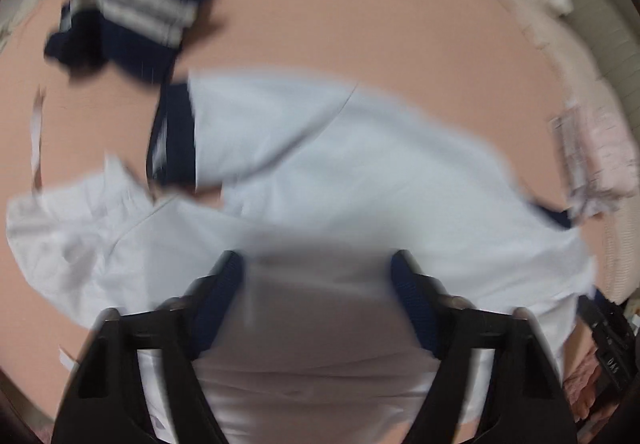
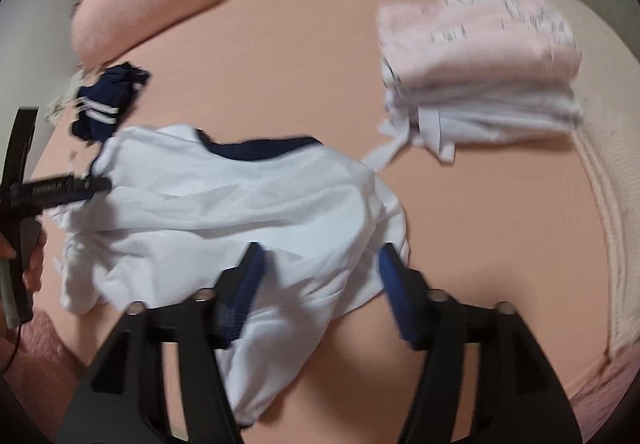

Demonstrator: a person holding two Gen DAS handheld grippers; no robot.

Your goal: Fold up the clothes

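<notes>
Your folded stack [image 2: 480, 71] sits done, while the white top [image 2: 224, 211] lies rumpled under your spread-jawed left gripper [image 1: 318, 276] and right gripper [image 2: 320, 268], and the navy piece [image 2: 106, 103] lies crumpled.

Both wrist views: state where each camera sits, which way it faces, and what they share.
Left wrist: on the left gripper, looking along its open fingers down over the white shirt on the peach bed.
Right wrist: on the right gripper, fingers open around the shirt's edge; the left gripper and a hand show at left.
Shared: the shirt, the navy striped garment, the folded pile.
</notes>
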